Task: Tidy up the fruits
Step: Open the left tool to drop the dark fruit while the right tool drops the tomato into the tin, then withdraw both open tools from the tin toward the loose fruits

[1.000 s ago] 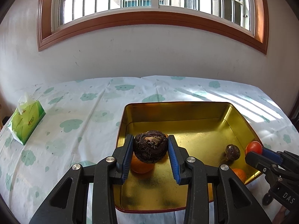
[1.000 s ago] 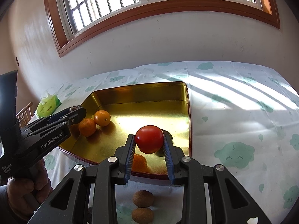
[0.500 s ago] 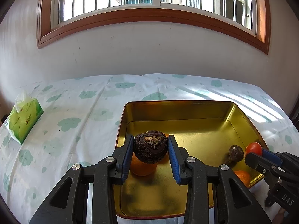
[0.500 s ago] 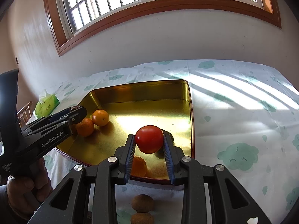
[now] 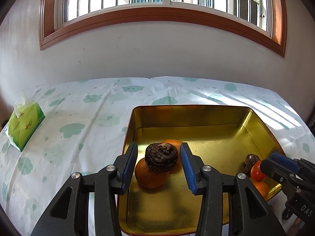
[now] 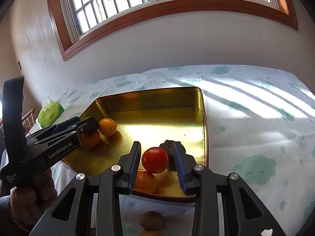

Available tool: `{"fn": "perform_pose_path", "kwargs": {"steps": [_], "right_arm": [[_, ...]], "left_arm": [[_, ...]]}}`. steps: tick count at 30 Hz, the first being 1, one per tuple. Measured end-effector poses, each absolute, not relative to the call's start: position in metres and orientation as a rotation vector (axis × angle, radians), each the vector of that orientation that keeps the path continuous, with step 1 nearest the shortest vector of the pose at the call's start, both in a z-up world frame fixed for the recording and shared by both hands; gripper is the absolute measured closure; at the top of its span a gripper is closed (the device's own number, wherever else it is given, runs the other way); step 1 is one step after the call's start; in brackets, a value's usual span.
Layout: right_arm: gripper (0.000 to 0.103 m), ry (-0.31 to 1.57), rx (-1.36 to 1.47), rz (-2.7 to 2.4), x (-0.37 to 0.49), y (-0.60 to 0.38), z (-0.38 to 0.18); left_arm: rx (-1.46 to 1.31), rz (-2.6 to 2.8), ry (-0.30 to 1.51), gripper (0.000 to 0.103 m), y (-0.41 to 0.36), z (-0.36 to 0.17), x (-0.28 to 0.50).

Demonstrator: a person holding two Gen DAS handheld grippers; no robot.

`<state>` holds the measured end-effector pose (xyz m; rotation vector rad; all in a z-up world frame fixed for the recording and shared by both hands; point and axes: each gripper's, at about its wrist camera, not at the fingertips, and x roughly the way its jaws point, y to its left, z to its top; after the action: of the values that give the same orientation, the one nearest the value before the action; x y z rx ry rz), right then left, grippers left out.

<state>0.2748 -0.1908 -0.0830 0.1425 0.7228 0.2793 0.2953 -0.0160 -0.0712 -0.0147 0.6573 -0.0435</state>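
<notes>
A dark wrinkled fruit (image 5: 161, 157) rests on two oranges (image 5: 150, 174) in the gold tray (image 5: 189, 114). My left gripper (image 5: 159, 145) straddles it, its jaws opening, with a gap at each pad. Near the tray's front right corner a red tomato (image 6: 155, 159) sits on another orange (image 6: 145, 181), beside a second dark fruit (image 6: 169, 146). My right gripper (image 6: 157, 144) stands around the tomato, its jaws opening too, pads off it. Each gripper shows in the other's view: the right gripper (image 5: 273, 161) and the left gripper (image 6: 88, 123).
A green tissue box (image 5: 24, 126) stands on the cloud-print tablecloth (image 5: 78, 122) at the far left. Two brown kiwis (image 6: 151, 219) lie on the cloth just in front of the tray. A hand (image 6: 29, 194) holds the left gripper. A wall and window lie behind the table.
Both grippers' jaws have spread apart. The dark fruit and the tomato are let go and now lie on the oranges in the tray. Neither hand has shifted much.
</notes>
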Motion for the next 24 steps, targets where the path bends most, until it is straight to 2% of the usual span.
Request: {"fn": "perform_pose_path", "kwargs": {"steps": [3, 6, 20, 24], "right_arm": [[0.069, 0.706, 0.154, 0.287, 0.273, -0.192, -0.082], [0.069, 0.691, 0.165, 0.293, 0.271, -0.193, -0.081], [0.067, 0.633, 0.214, 0.310, 0.238, -0.208, -0.061], [0.064, 0.639, 0.205, 0.304, 0.217, -0.223, -0.061]], "left_arm": [[0.002, -0.031, 0.627, 0.040, -0.018, -0.070, 0.292], [0.019, -0.028, 0.607, 0.033, -0.019, -0.069, 0.290], [0.024, -0.018, 0.595, 0.032, -0.019, -0.057, 0.279], [0.017, -0.022, 0.587, 0.031, -0.017, -0.049, 0.262]]}}
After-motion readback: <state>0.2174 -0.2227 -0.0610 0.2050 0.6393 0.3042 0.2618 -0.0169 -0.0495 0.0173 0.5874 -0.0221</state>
